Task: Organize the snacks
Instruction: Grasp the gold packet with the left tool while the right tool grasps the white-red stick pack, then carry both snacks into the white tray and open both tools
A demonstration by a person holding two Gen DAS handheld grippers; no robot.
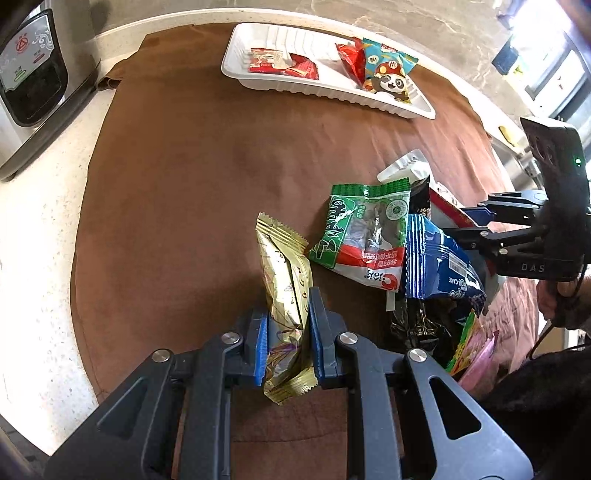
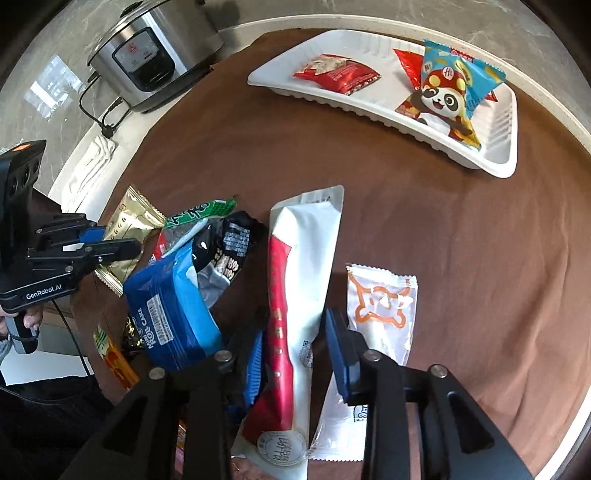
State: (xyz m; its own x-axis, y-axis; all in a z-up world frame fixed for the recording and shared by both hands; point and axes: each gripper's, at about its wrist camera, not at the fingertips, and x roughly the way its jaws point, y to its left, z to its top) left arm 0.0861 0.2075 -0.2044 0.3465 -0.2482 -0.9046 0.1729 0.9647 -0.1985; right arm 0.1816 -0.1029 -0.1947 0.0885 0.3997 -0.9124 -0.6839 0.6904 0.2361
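Both my wrist feeds are bright and mostly sharp. Daylight blows out a window (image 1: pixel 546 62) at upper right of the left view. Glare streaks the rice cooker (image 2: pixel 147 55). Fisheye bending curves the counter edge (image 1: pixel 110 33); corners vignette dark and blurry.

Colours I'm seeing, both wrists:
Gold packet (image 1: pixel 286 310) between my left gripper's (image 1: pixel 286 338) blue pads; white-red pouch (image 2: pixel 295 314) at right gripper; white tray (image 1: pixel 236 59) ahead; brown cloth (image 1: pixel 184 166).
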